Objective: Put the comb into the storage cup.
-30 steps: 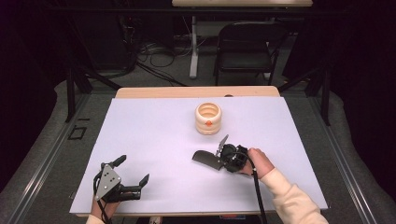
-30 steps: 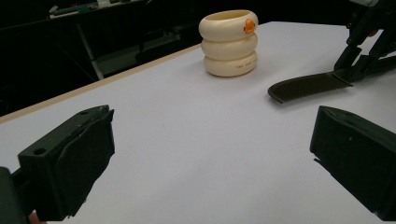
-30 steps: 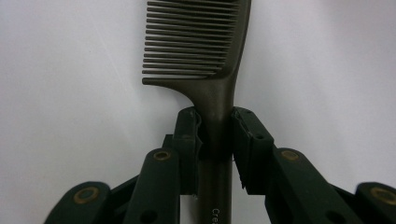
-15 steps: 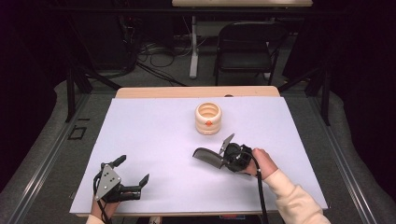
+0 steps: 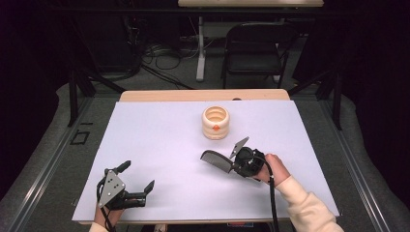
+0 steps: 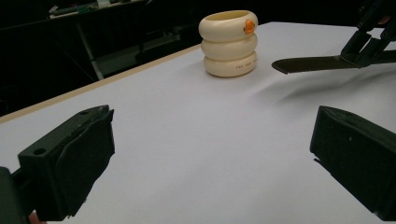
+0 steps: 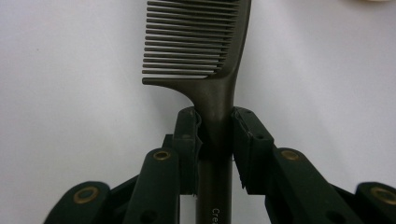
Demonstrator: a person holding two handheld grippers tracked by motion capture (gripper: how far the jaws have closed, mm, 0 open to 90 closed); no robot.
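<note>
Right gripper view: right tool (image 7: pixel 217 140) clamped on dark comb (image 7: pixel 205 60) at neck of handle, just below teeth, pads pressing both sides, comb held off white counter (image 7: pixel 70 93) w/ teeth end pointing away. Judged light, stiff, smooth plastic, prob. slippery and apt to pivot if gripped nearer handle end, so neck or mid-handle best hold; teeth thin, not to be squeezed. High view: cream ribbed cup (image 5: pixel 215 123) upright beyond comb, near but apart, interior looks empty; left tool (image 5: pixel 136 180) wide open, nothing held, low at near-left corner.
</note>
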